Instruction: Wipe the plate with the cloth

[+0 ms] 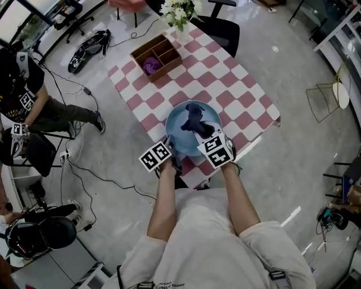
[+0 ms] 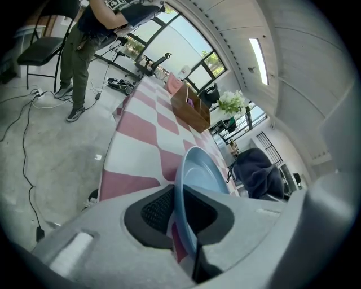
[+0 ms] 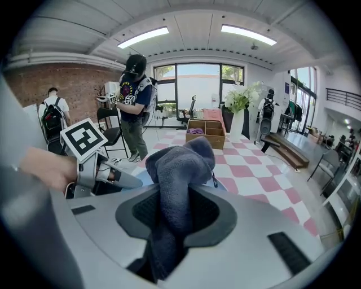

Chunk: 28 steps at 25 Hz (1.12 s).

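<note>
Plate (image 1: pixel 176 134), light blue, is at the near edge of the pink-and-white checked tabletop (image 1: pixel 242 93), at the centre of the head view. The left claw (image 2: pixel 179 217) is clamped on its near rim. Only the left gripper view confirms this: the rim runs edge-on between the two dark pads. The head view just shows that claw's marker cube at the plate's lower left.

Cloth (image 3: pixel 177 169), dark blue-grey and bunched, is pinched in the right claw (image 3: pixel 175 217). The right gripper view shows it rising out of the jaws in a lump, with a tail hanging below. The head view adds that the lump lies on the plate's inside, toward the far half.

Head view only: the divided wooden box (image 1: pixel 157 56) sits at the upper left of the tabletop with something purple (image 1: pixel 151 65) in one compartment. White flowers (image 1: pixel 179 12) are at the top edge.

Right gripper view only: a standing person in black (image 3: pixel 134 107) is left of centre.
</note>
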{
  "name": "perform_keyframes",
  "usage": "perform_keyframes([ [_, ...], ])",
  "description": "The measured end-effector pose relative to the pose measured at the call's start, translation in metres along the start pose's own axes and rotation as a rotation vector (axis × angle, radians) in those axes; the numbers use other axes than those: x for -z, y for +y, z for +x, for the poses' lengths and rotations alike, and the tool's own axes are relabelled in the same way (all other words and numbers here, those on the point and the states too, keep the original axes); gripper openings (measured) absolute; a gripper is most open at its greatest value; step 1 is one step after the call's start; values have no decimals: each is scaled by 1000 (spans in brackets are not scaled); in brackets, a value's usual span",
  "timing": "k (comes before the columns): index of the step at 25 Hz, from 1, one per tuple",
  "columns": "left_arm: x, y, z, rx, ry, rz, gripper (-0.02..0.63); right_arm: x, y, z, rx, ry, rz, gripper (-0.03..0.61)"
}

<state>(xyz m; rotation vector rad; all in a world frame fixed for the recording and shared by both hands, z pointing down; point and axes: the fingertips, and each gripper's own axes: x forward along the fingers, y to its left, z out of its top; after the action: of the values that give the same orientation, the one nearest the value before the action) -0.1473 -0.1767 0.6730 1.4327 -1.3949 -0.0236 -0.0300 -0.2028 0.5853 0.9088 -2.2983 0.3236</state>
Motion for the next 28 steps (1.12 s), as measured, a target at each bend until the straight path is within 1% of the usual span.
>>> perform_keyframes([
  [7,5,7,-1,-16,26,-4,34,-8,7,-1,-5,-6,-20,115],
  [10,2,9,-4,-34,23,15,38,-7,7,-1,1,-3,-22,115],
  [12,-2,12,-7,-50,10,33,50,-7,10,-2,0,-2,-24,115],
  [14,-7,13,-11,-59,-5,46,85,-7,12,-3,0,-4,-29,115],
  [16,-12,13,-14,-69,-26,66,95,-7,14,-4,-1,-5,-37,115],
  [21,-29,12,-29,-103,-109,157,100,-7,21,-5,-8,-11,-57,115],
  [25,-41,4,-45,-93,-199,208,100,-8,26,-7,-23,-15,-78,115],
  [28,-45,-8,-55,-64,-251,275,100,-8,29,-10,-32,-22,-80,115],
])
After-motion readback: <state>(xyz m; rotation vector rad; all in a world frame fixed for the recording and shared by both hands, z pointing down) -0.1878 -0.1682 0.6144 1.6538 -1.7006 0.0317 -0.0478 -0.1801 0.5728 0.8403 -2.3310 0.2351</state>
